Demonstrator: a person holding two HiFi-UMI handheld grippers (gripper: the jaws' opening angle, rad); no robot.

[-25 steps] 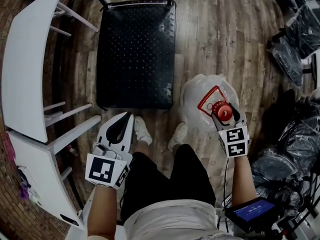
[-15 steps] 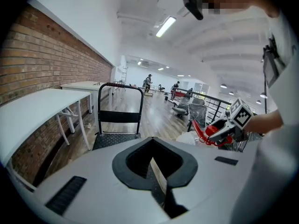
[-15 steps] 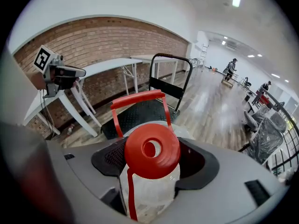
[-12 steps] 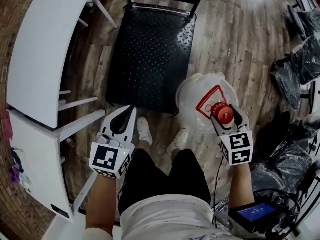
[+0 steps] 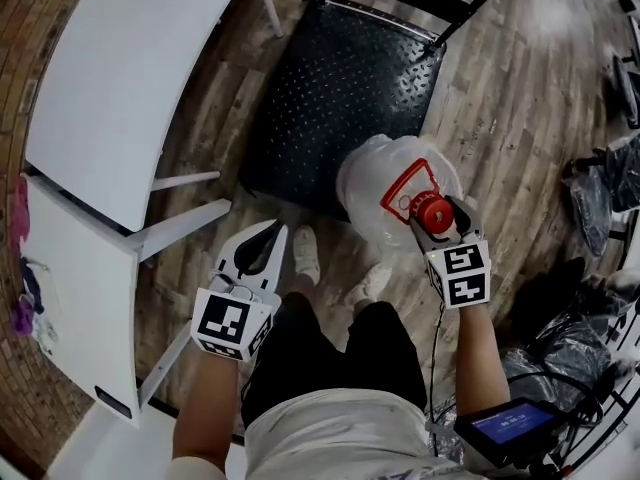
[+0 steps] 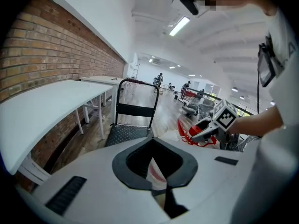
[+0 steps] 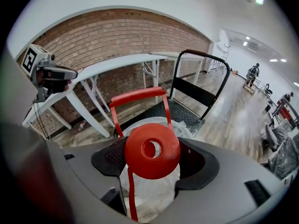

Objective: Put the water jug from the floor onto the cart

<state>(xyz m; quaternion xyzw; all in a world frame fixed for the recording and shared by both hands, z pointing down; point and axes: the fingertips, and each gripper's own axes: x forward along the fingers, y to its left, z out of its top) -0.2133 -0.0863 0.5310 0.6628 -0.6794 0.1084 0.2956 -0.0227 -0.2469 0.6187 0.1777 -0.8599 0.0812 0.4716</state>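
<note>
The right gripper (image 5: 437,217) has its 2 jaws clamped wide on the neck of the 1 clear plastic water jug (image 5: 375,183), just under its round red cap (image 7: 152,150). The jug hangs upright, long axis vertical, cap up, its red carry handle (image 7: 138,96) on the far side, at the near right corner of the 1 black steel platform cart (image 5: 340,98). The left gripper (image 5: 274,231), jaws together and empty, hovers left of it, near 2 white tables (image 5: 130,78).

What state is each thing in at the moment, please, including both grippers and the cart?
water jug, capped, gripped at the neck, by the cart's near edge
right gripper, shut on the water jug's neck
left gripper, shut, empty
cart, deck bare, handle upright
</note>
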